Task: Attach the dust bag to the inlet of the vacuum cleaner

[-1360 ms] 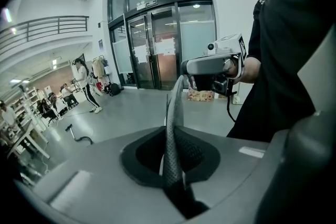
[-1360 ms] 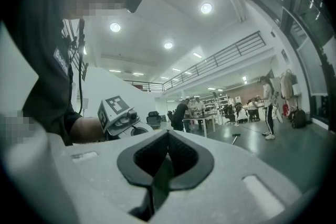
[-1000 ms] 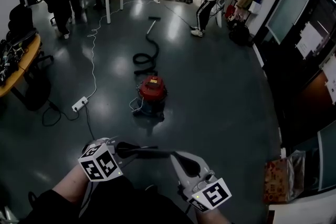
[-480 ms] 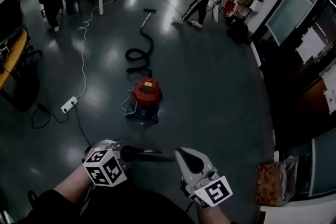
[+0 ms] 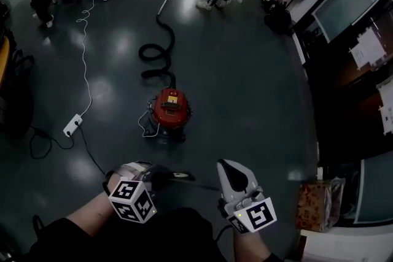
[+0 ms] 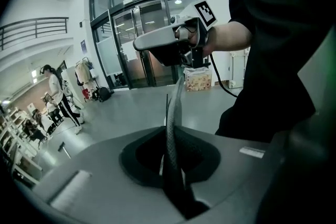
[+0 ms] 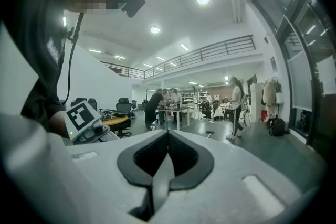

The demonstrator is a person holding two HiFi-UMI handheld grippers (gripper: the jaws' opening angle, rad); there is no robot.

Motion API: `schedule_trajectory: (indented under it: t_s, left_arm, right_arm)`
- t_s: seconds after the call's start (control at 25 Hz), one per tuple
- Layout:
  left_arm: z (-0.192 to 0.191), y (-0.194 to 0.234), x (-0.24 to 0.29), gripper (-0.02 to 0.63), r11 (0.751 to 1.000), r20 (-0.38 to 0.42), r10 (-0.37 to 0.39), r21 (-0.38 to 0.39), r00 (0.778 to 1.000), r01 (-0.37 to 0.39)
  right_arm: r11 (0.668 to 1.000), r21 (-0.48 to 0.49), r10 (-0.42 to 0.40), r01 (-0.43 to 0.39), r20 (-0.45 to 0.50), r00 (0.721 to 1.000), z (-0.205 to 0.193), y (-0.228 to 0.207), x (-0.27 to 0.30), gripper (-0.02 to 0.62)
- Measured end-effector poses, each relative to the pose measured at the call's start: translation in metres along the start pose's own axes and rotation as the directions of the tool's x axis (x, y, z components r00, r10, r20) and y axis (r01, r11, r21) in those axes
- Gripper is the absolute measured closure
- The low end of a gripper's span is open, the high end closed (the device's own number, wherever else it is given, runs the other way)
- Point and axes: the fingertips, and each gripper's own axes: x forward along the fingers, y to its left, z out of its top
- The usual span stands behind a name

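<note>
**Dust bag, carried on 2 tongs, short of the vacuum cleaner**

Item 1: dust bag [image 5: 184, 177]. It is thin, dark and mesh-textured, seen edge-on, and strung in the air between my left gripper [image 5: 159, 175] and right gripper [image 5: 226, 165]. Both are clenched on it.

Item 2: vacuum cleaner [image 5: 170, 106]. A red-topped canister stands ahead, well apart from the bag, with its black hose [image 5: 161, 46] coiling away.

Surface: the floor [image 5: 258, 101] is dark, glossy and light-streaked. 1 white power strip [image 5: 72, 124] lies left of the canister.

Room: an open office with tables and people at the far end.
</note>
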Motion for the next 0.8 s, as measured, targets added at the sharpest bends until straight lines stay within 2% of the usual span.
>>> schedule_trajectory:
  t_s: [0.16,0.36,0.56,0.8]
  left_arm:
    - [-0.016,0.024,0.015,0.58,1.0,-0.007,-0.003,-0.018,1.0,0.002]
    - [-0.031,0.045,0.042,0.58,0.998,-0.03,0.006,-0.06,1.0,-0.008]
    - [-0.038,0.056,0.078,0.58,0.995,-0.062,0.025,-0.09,0.998,-0.031]
    - [-0.054,0.071,0.128,0.581,0.99,-0.11,0.066,-0.12,0.992,-0.079]
  right_arm:
    - [1.0,0.007,-0.003,0.003,-0.021,1.0,-0.012,-0.022,0.034,0.593]
    - [0.998,0.046,0.04,-0.039,-0.028,0.999,-0.033,-0.052,0.067,0.594]
    - [0.99,0.085,0.119,-0.116,-0.037,0.992,-0.063,-0.085,0.089,0.594]
    - [0.972,0.086,0.222,-0.217,-0.054,0.974,-0.105,-0.129,0.111,0.593]
